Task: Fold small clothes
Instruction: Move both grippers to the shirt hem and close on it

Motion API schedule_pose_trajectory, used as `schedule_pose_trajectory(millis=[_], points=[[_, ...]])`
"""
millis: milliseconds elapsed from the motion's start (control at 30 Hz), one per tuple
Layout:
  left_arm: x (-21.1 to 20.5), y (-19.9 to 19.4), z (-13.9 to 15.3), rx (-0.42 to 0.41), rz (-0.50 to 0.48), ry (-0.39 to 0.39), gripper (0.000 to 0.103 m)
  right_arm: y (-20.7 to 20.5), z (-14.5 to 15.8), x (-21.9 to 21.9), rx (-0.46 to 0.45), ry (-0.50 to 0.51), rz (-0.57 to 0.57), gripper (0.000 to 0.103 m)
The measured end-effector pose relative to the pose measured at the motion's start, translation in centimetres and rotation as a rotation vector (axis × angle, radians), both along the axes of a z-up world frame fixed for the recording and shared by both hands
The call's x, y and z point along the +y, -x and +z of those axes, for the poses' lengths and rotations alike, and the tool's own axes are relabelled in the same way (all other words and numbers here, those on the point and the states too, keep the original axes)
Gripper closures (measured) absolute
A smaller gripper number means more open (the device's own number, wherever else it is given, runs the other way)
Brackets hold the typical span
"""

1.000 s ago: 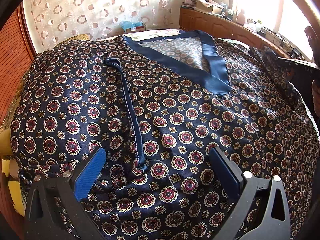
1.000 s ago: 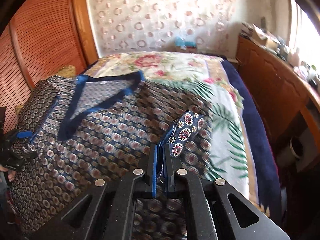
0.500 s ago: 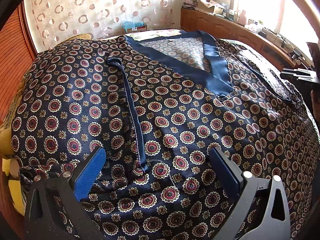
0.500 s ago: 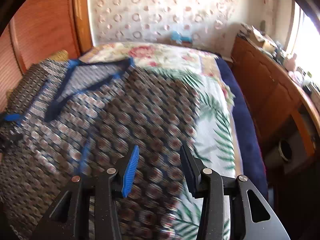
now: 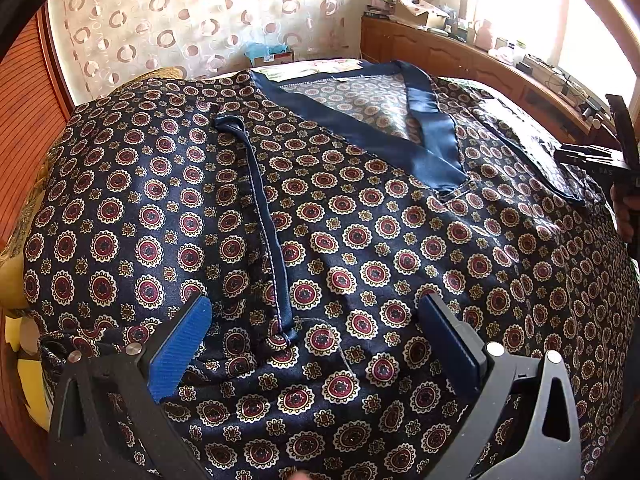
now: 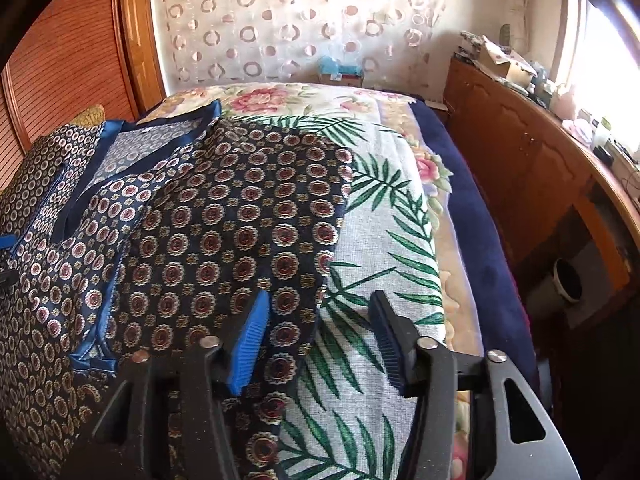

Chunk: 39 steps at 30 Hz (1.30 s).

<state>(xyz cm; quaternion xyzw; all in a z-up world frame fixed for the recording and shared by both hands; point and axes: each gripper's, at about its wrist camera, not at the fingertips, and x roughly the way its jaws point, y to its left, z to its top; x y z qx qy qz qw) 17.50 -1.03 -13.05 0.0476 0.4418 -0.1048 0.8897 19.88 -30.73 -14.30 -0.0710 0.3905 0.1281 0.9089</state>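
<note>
A dark navy satin garment (image 5: 360, 240) patterned with red-and-cream medallions lies spread on a bed with a floral, palm-leaf cover (image 6: 384, 240); the left hand-held gripper (image 5: 316, 344) hovers over it, jaws apart; the right hand-held gripper (image 6: 320, 336), jaws just opened and empty, straddles the garment's right edge.

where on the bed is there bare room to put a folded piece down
Free: the palm-leaf bedspread strip between the patterned garment's right edge and the navy blanket border, and the floral patch beyond the neckline. Crowded: the bed's left side, all garment; the cluttered wooden sideboard.
</note>
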Motion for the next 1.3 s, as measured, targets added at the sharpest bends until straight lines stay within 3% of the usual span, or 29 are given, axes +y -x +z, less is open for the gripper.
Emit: schedule_pose_trajectory(millis=[100, 300, 400, 533, 733, 933, 1100, 1300], points=[[0.3, 0.4, 0.0, 0.0, 0.0, 0.0, 0.0, -0.1, -0.3, -0.4, 0.006, -0.007, -0.014, 0.035], [0.4, 0.6, 0.2, 0.012, 0.024, -0.009, 0.0, -0.3, -0.3, -0.2, 0.011, -0.005, -0.029, 0.031], [0.7, 0.7, 1.1, 0.015, 0.014, 0.039, 0.0, -0.3, -0.3, -0.3, 0.01, -0.008, -0.032, 0.031], [1.6, 0.6, 4.1, -0.049, 0.017, 0.091, 0.0, -0.3, -0.3, -0.2, 0.009, -0.003, -0.033, 0.031], [4.0, -1.2, 8.2, -0.176, 0.078, 0.038, 0.0, -0.2, -0.3, -0.3, 0.008, -0.001, -0.033, 0.03], [8.2, -4.5, 9.1, -0.191, 0.159, 0.029, 0.016, -0.3, -0.1, -0.2, 0.009, 0.005, -0.026, 0.03], [11.8, -6.7, 9.1, -0.177, 0.232, 0.033, 0.022, -2.0, 1.0, -0.2, 0.014, -0.043, 0.009, 0.03], [14.5, -8.9, 8.3, -0.149, 0.289, 0.058, 0.029, -5.7, 1.4, 0.8, 0.019, -0.011, 0.033, 0.03]])
